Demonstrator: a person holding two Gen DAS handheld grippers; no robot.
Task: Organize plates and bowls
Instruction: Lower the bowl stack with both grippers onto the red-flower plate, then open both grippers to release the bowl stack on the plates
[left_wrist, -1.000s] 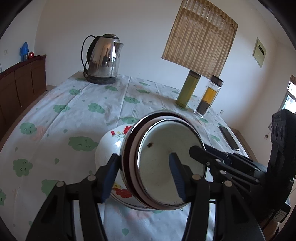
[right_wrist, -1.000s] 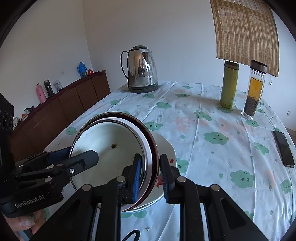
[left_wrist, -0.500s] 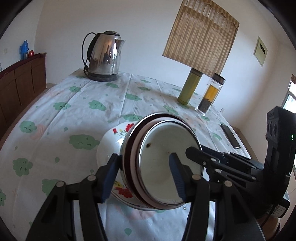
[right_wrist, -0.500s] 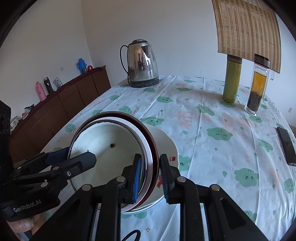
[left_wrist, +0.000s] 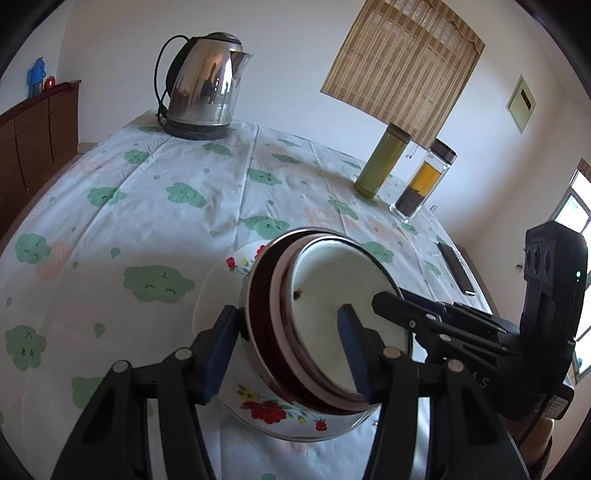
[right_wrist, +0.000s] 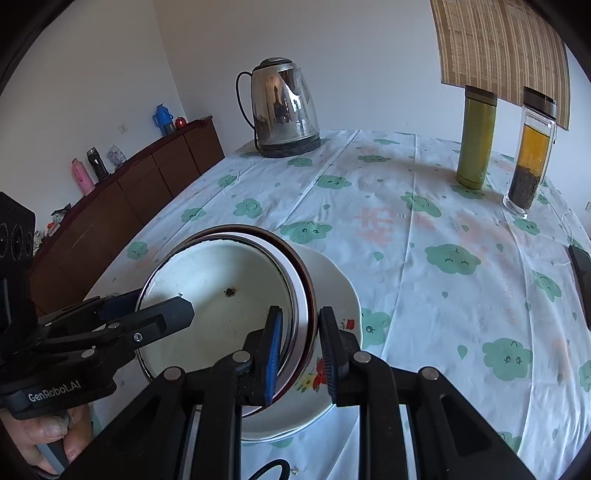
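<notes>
A stack of nested bowls (left_wrist: 325, 314), white inside with dark red outer walls, is held tilted over a white floral plate (left_wrist: 258, 402) on the table. My left gripper (left_wrist: 291, 343) is shut on the stack's near rim, one finger outside and one inside. My right gripper (right_wrist: 301, 349) is shut on the opposite rim of the bowl stack (right_wrist: 229, 306), just above the floral plate (right_wrist: 332, 306). Each gripper shows in the other's view, clamped on the rim.
A steel kettle (left_wrist: 203, 85) stands at the far side of the cloud-print tablecloth (left_wrist: 110, 206). A green flask (left_wrist: 382, 164) and a glass tea bottle (left_wrist: 424, 182) stand far right. A phone (left_wrist: 456, 269) lies near the right edge. A wooden sideboard (right_wrist: 122, 199) is to the left.
Both grippers, still clamped on the bowl stack, have lowered it closer to the floral plate. The grip has not changed.
</notes>
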